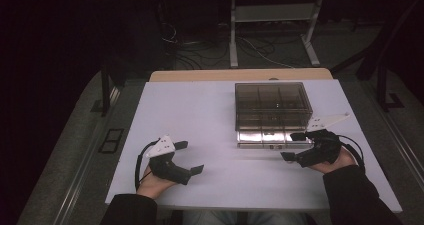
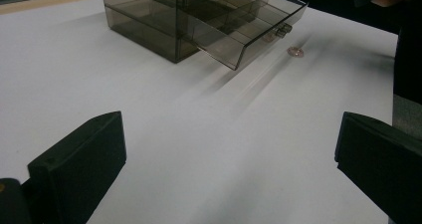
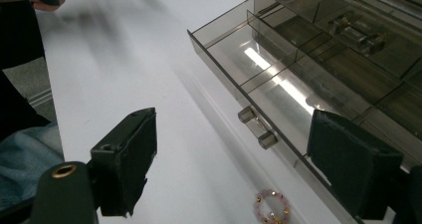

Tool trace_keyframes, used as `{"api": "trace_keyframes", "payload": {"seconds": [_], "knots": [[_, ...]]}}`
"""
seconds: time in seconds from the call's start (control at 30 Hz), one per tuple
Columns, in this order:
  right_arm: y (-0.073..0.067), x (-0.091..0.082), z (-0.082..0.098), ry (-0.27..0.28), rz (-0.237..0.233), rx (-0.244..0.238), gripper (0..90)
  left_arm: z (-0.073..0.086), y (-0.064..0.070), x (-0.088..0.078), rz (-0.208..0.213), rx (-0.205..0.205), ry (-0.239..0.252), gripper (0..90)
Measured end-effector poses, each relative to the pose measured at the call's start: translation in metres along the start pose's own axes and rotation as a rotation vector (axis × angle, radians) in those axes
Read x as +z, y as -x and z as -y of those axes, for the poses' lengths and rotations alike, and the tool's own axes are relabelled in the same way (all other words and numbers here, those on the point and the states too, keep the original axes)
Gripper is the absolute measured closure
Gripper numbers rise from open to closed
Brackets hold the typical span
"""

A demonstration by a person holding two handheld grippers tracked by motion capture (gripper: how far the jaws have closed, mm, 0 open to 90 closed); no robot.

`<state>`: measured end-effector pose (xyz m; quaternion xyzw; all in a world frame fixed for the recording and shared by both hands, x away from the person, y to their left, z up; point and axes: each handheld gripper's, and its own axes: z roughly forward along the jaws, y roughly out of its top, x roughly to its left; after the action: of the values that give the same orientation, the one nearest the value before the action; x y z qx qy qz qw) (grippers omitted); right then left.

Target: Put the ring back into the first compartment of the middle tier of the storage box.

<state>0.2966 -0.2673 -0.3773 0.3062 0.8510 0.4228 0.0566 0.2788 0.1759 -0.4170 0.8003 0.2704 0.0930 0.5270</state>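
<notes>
Right gripper [image 1: 292,146] sits in our right hand [image 1: 336,160] just in front of the smoky plastic drawer box [image 1: 272,105], at its near right corner, jaws apart with nothing between the pads; no earlier look, so we only note them spread. In the right gripper view [image 3: 234,159] the two black jaws frame the pulled-out bottom drawer [image 3: 259,69], whose front wall runs diagonally between them, and the small clear handle [image 3: 256,127] on that wall lies in the gap, not touched by either pad. A pink bead ring [image 3: 272,208] lies flat on the white table [image 3: 139,59] just in front of the drawer, near the handle, between the jaws and closer to us, touching neither. The drawer shows dividers and its near compartments look bare; something small sits in a compartment farther back in the box, too dim to name. Left gripper [image 1: 192,157] is held in our left hand [image 1: 152,182] well apart from the box, off to its left and nearer the table's front edge, jaws wide and holding nothing. From the left gripper view [image 2: 229,164] we see bare table between its jaws, the box [image 2: 164,20] far ahead with the drawer sticking out, and the ring [image 2: 295,51] as a small pink spot just beside the drawer's handle.
</notes>
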Motion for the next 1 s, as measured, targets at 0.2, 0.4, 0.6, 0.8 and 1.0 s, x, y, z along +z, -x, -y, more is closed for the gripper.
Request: {"api": "trace_keyframes", "payload": {"seconds": [0.2, 0.4, 0.6, 0.8, 1.0], "knots": [[-0.003, -0.002, 0.006, 0.002, 0.008, 0.012, 19.0, 0.0, -0.001, -0.001, -0.006, -0.001, 0.0, 0.0], [-0.005, -0.004, 0.012, 0.005, 0.016, 0.016, 19.0, 0.0, -0.001, -0.002, -0.009, 0.001, 0.0, 0.0], [-0.007, -0.002, 0.017, -0.003, 0.02, 0.01, 19.0, 0.0, 0.0, -0.002, -0.01, 0.003, -0.003, 0.0], [-0.009, 0.0, 0.021, -0.016, 0.02, 0.007, 19.0, 0.0, 0.0, -0.001, -0.011, 0.006, -0.004, 0.0], [-0.012, 0.003, 0.024, -0.034, 0.012, -0.007, 19.0, 0.0, 0.0, -0.001, -0.011, 0.007, -0.006, 0.0]]}}
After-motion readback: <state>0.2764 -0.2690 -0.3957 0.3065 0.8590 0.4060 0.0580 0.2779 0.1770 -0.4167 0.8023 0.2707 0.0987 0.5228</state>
